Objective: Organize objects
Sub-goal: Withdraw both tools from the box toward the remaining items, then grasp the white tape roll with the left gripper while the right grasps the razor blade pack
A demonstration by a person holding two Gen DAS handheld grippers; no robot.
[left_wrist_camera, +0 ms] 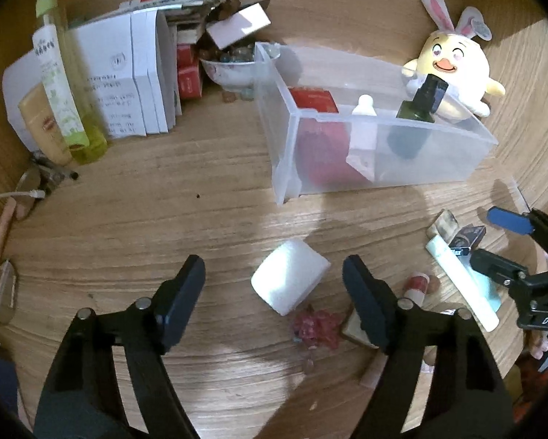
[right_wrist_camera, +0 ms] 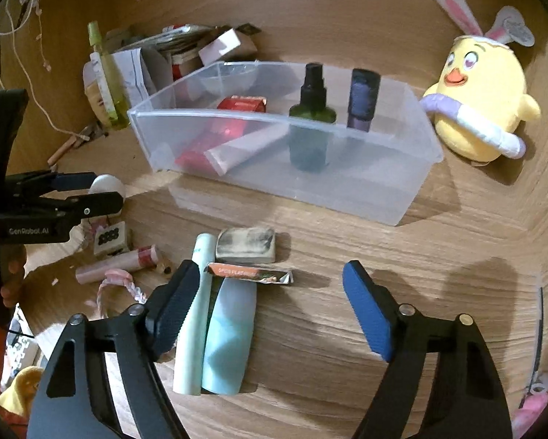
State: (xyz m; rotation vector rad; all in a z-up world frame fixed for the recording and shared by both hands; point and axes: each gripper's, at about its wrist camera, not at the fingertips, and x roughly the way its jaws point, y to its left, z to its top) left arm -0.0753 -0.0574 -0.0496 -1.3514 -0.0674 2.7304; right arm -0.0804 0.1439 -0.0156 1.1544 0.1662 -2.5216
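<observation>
A clear plastic bin stands on the wooden table. It holds a green spray bottle, a purple bottle, a red box and a white tube. My left gripper is open, low over a white foam block that lies between its fingers. My right gripper is open and empty above a pale green tube, a teal pouch and an orange-labelled packet. The right gripper also shows at the right of the left wrist view.
A yellow chick plush sits right of the bin. Paper boxes, a tall green bottle and a bowl of pebbles stand at the back left. Pink beads, a lip balm and a worn eraser lie loose.
</observation>
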